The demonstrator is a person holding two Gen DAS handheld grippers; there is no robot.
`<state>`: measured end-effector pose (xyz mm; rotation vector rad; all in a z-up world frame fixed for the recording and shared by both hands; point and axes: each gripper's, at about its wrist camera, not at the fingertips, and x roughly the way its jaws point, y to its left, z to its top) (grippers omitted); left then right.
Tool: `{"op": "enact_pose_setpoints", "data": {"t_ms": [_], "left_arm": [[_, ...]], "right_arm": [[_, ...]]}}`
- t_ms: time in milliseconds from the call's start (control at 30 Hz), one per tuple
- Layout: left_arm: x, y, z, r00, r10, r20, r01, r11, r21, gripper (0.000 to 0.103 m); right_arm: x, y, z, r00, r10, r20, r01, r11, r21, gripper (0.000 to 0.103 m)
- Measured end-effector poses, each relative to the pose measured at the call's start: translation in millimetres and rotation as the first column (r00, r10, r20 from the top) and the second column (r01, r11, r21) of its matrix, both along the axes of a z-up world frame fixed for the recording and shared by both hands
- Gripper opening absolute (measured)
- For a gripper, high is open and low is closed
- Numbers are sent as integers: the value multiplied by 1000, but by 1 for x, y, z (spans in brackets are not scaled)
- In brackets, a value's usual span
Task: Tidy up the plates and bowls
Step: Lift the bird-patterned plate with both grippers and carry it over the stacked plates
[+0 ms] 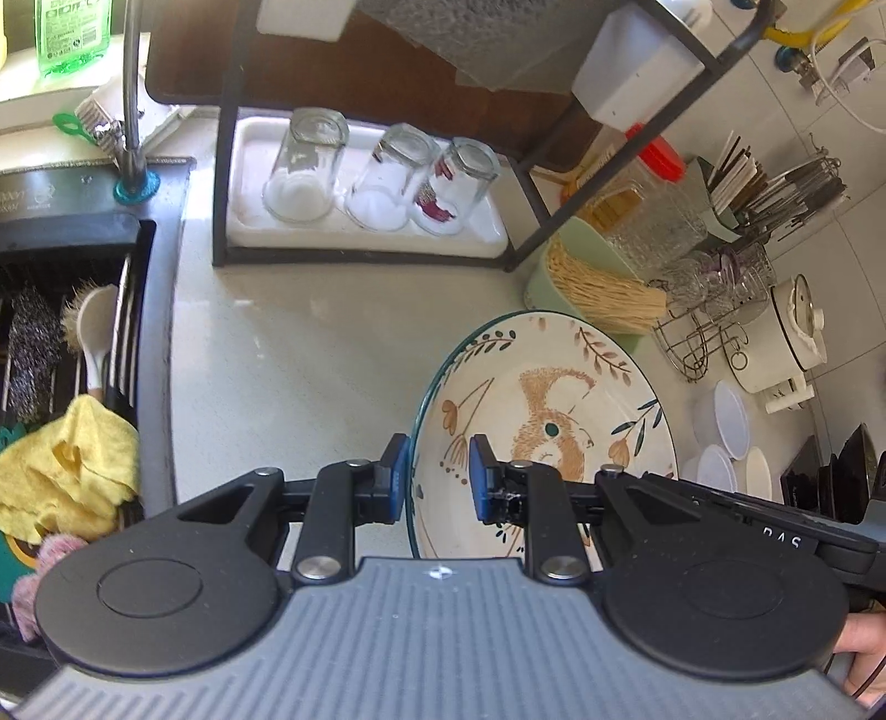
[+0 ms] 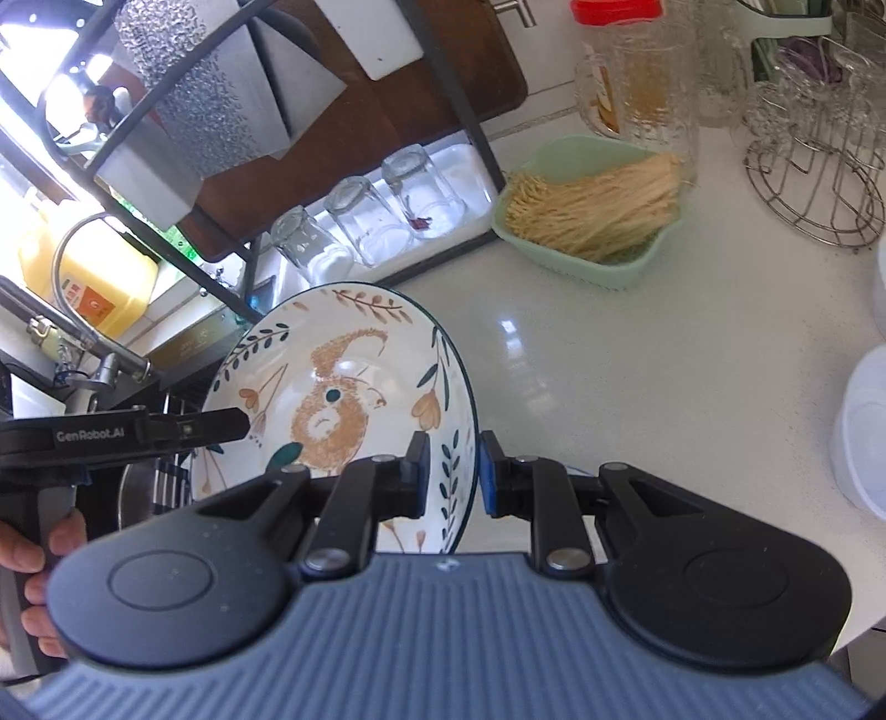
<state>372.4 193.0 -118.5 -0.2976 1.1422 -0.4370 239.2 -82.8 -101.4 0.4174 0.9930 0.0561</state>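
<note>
three upturned glasses (image 1: 382, 177) on a white tray (image 1: 243, 221), green basket of noodles (image 2: 598, 221), yellow cloth (image 1: 66, 471)

Pale counter (image 1: 310, 343) in daylight, dark sink (image 1: 72, 310) beside it, black rack (image 1: 232, 166), white tiled wall (image 1: 819, 183)

plate's near rim: hidden behind each hand-held gripper's body, plate (image 1: 545, 412)
green bottle (image 1: 72, 33): cut off by top edge
red-lidded jar (image 2: 637, 72): top cropped

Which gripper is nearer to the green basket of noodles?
Right. The right gripper grips the plate rim on the side toward the green basket; the left gripper grips the opposite rim, toward the sink.
</note>
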Motion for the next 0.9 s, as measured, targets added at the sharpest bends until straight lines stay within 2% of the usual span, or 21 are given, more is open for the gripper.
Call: {"op": "enact_pose_setpoints", "data": {"t_ms": [200,433,900], "left_arm": [[-22,-25,-14,1000,0,-24,0,1000,1,25],[-48,-44,-33,998,17,-58,-15,999,40,25],[-70,-47,-44,998,35,-53,-28,990,136,25]], "right_arm": [[-23,-18,-16,999,23,-46,-24,999,-35,22],[-45,-33,-42,993,56,-106,-58,998,-16,22],[-58,-27,-64,987,117,-110,-119,993,-3,22]]}}
